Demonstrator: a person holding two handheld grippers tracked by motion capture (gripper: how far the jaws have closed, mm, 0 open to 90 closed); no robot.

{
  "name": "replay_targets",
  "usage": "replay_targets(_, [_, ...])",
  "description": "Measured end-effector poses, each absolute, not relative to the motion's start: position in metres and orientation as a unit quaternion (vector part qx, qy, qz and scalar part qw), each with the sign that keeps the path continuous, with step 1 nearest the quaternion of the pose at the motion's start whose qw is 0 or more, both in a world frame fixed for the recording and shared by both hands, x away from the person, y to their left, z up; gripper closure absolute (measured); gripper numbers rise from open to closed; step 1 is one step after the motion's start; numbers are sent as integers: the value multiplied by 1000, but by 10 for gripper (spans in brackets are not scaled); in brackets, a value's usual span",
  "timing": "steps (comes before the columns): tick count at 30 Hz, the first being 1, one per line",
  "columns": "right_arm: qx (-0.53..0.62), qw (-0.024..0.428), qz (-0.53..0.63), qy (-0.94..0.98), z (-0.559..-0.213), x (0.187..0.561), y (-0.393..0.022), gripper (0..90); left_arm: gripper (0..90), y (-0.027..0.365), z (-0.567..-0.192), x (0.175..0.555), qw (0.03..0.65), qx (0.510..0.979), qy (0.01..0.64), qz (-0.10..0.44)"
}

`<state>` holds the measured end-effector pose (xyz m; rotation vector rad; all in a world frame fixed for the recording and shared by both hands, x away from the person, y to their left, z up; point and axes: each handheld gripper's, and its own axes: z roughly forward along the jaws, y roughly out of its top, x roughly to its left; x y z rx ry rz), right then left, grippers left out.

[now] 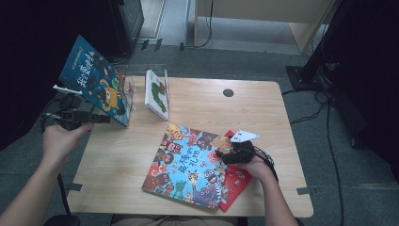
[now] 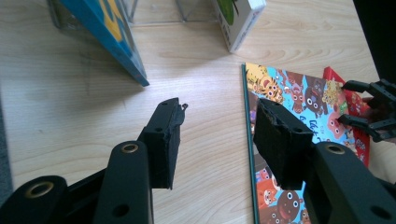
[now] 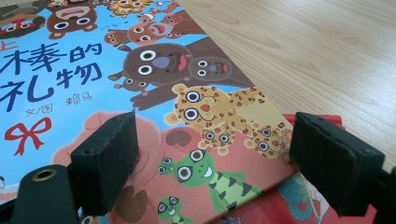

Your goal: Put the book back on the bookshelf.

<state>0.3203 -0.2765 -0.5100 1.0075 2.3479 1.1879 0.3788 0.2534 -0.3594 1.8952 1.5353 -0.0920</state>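
A large blue picture book [image 1: 94, 84] leans tilted against a clear stand [image 1: 130, 87] at the table's far left. My left gripper [image 1: 101, 119] is just in front of its lower edge, open and holding nothing. In the left gripper view the jaws [image 2: 219, 116] stand apart over bare wood, with the blue book [image 2: 109, 37] ahead. A colourful animal book [image 1: 188, 165] lies flat on a red book [image 1: 235, 184]. My right gripper [image 1: 222, 153] hovers open at the animal book's right edge. In the right gripper view the jaws [image 3: 215, 135] straddle that book's corner [image 3: 201, 107] without touching it.
A white book [image 1: 157, 94] stands upright beside the clear stand. The wooden table [image 1: 235, 113] has a round cable hole [image 1: 228, 92] at the back. Cables run over the floor at the right, and dark equipment stands at both far corners.
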Motion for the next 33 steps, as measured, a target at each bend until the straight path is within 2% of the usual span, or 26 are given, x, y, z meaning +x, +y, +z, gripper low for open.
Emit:
replay_targets(9, [354, 159, 416, 822, -510, 320, -276, 155, 516, 234, -376, 376, 327, 748, 578, -13])
replay_targets(16, [352, 160, 417, 823, -510, 321, -276, 153, 516, 221, -392, 376, 328, 750, 574, -20])
replay_targets(33, [350, 157, 415, 825, -510, 325, -275, 149, 514, 202, -425, 377, 320, 767, 557, 0])
